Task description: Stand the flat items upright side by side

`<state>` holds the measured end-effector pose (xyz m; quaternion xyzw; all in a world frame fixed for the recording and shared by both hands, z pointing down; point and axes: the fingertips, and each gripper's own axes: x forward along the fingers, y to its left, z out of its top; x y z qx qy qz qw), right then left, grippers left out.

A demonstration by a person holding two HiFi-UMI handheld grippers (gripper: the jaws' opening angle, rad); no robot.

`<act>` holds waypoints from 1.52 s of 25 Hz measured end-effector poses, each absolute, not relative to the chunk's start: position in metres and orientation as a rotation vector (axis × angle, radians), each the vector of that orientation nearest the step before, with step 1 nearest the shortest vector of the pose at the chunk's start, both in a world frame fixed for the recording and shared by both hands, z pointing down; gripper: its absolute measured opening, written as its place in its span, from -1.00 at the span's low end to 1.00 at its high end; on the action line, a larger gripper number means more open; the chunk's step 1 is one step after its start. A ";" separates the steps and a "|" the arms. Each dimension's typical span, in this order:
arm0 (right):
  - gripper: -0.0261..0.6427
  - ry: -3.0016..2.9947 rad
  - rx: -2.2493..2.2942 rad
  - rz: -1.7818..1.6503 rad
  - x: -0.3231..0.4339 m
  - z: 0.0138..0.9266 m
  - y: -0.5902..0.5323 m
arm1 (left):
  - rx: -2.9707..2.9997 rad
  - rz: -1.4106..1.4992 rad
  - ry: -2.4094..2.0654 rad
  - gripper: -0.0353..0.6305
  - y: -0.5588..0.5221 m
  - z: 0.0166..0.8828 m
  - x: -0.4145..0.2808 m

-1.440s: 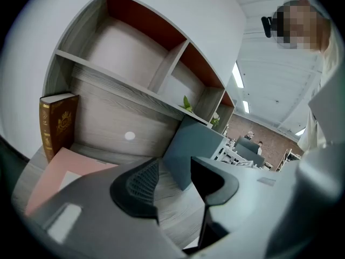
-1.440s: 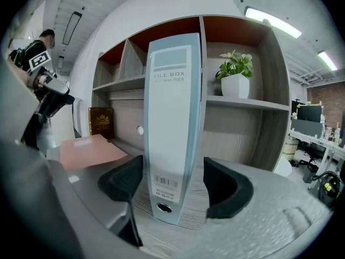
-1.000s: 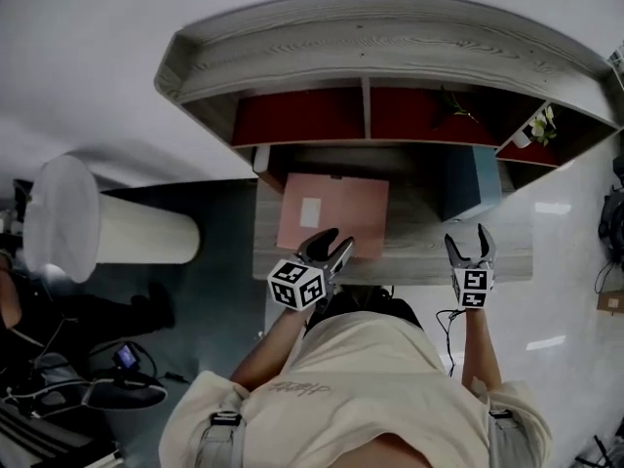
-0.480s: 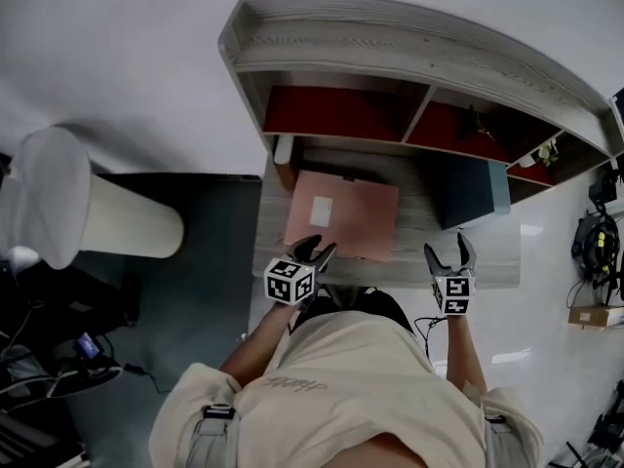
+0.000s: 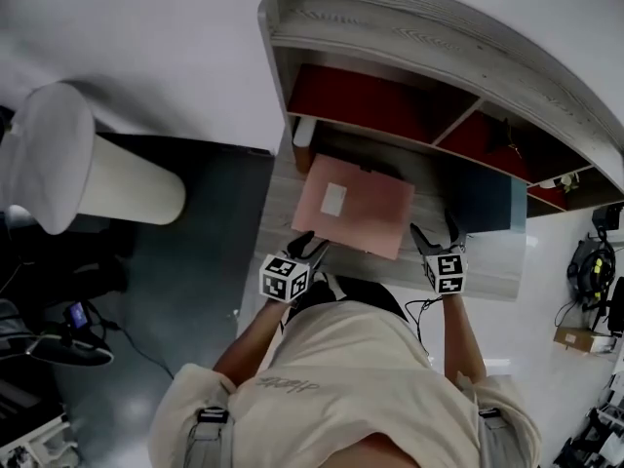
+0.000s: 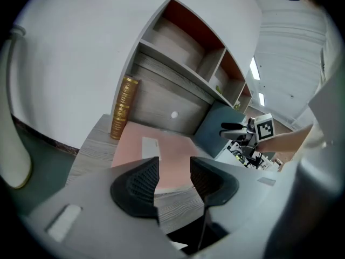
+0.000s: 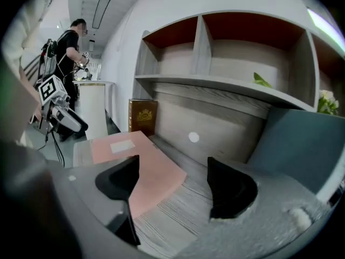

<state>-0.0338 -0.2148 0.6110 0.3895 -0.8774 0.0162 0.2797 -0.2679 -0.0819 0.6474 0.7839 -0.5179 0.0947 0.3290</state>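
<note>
Just ahead of the left gripper (image 5: 310,249), whose jaws stand partly apart on nothing, the pink folder (image 5: 353,205) lies flat on the grey wood-grain desk (image 5: 487,266). The right gripper (image 5: 436,234) is opening its jaws, empty, with the folder's corner to their left and a dark teal board (image 5: 483,198) tilted beyond on the right. Behind both rises a shelf unit (image 5: 409,37) with red-backed bays. Dark floor (image 5: 195,261) lies left of the left gripper.
</note>
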 end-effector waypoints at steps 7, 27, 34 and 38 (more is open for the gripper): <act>0.27 -2.414 0.707 0.118 -0.084 0.653 -0.251 | 1.813 0.095 -1.389 -0.33 -0.081 0.666 -0.268; 0.25 -2.151 -0.136 0.318 -0.179 0.746 -0.289 | 1.430 -0.016 -1.375 -0.22 -0.087 0.742 -0.234; 0.23 -2.039 -0.161 0.408 -0.162 0.752 -0.270 | 1.381 -0.051 -1.348 -0.19 -0.086 0.753 -0.240; 0.22 -2.053 -0.058 0.476 -0.142 0.757 -0.249 | 1.396 -0.022 -1.351 -0.16 -0.081 0.754 -0.246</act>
